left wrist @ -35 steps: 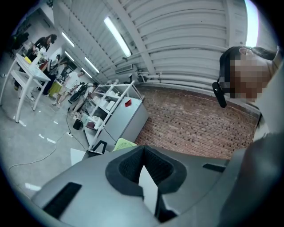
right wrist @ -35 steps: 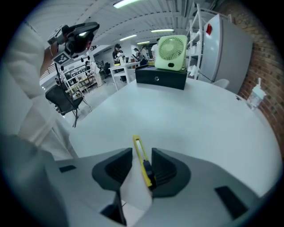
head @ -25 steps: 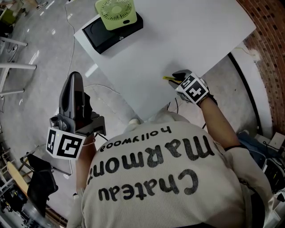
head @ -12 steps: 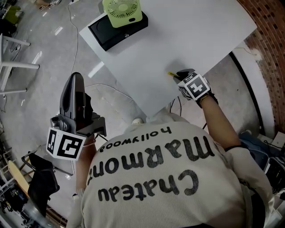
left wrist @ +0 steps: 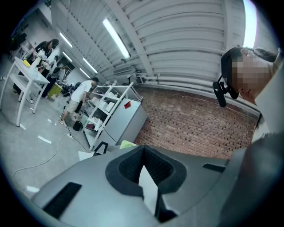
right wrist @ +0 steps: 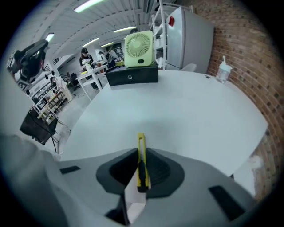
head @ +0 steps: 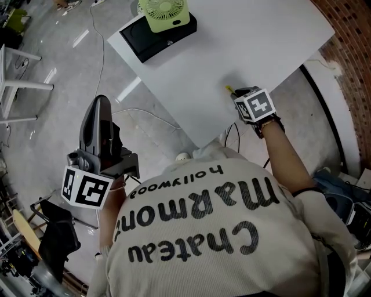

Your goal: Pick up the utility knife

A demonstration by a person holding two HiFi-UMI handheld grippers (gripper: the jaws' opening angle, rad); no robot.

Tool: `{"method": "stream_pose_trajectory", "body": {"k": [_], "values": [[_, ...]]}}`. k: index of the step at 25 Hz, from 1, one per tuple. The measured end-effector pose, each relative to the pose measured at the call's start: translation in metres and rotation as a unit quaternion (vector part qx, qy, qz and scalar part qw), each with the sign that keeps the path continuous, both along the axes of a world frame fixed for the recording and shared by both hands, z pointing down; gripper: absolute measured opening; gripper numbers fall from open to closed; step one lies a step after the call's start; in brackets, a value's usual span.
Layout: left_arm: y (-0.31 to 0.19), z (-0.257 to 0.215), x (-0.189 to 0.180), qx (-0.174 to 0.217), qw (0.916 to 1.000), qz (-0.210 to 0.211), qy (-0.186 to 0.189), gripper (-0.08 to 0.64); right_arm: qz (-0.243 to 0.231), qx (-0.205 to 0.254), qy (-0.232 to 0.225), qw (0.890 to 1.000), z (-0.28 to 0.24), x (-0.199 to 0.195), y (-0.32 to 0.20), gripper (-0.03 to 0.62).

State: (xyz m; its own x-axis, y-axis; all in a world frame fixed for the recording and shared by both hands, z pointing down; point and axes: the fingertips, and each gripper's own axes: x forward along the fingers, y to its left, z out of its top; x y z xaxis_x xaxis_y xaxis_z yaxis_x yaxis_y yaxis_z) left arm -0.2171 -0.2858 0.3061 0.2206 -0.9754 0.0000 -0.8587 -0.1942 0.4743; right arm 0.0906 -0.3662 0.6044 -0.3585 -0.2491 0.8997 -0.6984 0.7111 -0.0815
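Observation:
The utility knife (right wrist: 140, 153) is slim, yellow and black, and stands on edge between the jaws of my right gripper (right wrist: 141, 155). Those jaws have just been closing and now pinch it, its yellow tip poking out ahead over the white table (right wrist: 186, 111). In the head view only the knife's tip (head: 229, 90) shows, beside the right gripper (head: 239, 96) near the table's near edge. My left gripper (head: 98, 116) is held off the table over the floor, pointing level. Its jaws (left wrist: 143, 148) meet with nothing between them.
A green fan (head: 165, 11) stands on a black box (head: 156, 36) at the table's far corner. A spray bottle (right wrist: 223, 71) is at the table's right edge. A brick wall (head: 348, 52) runs along the right, and cables (head: 139, 113) lie on the floor.
The right gripper has rolled at the table's edge, so its marker cube faces differently, and less of the yellow knife shows beyond it. The left gripper looks about where it was.

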Motion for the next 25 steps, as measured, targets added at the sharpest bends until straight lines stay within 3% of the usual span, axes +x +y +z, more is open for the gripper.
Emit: {"method": "stream_pose_trajectory", "body": {"k": [12,18,25], "values": [[0.012,-0.003,-0.006,0.005,0.9998,0.017,0.000,0.000,0.114,-0.006,-0.009,0.993,0.000,0.003,-0.004,0.054],[0.018,-0.001,-0.009,0.005,0.9995,0.030,0.004,0.000,0.203,-0.035,-0.064,0.976,-0.002,0.004,0.007,0.054],[0.027,-0.007,-0.010,0.020,0.9982,0.056,0.007,0.000,0.251,-0.059,-0.112,0.960,-0.006,-0.010,0.043,0.054]]}}
